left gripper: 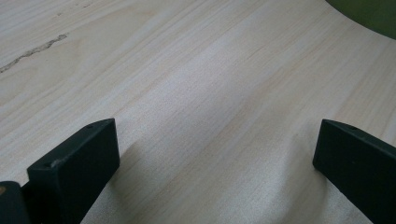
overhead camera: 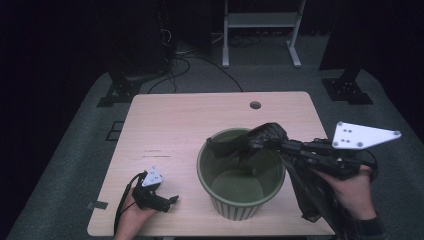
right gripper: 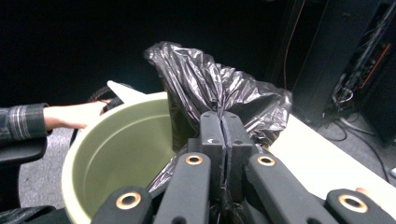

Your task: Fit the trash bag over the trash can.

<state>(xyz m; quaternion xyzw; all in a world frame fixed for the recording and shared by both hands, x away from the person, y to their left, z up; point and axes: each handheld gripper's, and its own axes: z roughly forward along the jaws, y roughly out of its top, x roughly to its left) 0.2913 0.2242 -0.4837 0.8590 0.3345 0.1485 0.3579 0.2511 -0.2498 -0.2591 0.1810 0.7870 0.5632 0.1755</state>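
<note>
High view: right gripper [overhead camera: 287, 146] pinches a black plastic bag [overhead camera: 265, 137] over the far right rim of the green bin [overhead camera: 240, 172] on the wooden table [overhead camera: 170, 125]; left gripper [overhead camera: 172, 200] rests near the front left edge.
Left gripper view: jaws wide apart over bare tabletop.
Right gripper view: jaws pressed together on gathered bag [right gripper: 219, 93] above the bin [right gripper: 126, 144].

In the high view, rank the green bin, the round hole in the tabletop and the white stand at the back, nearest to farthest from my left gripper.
From the left gripper:
1. Green bin, just to its right.
2. Round hole, near the table's far edge.
3. White stand, on the floor beyond the table.
</note>
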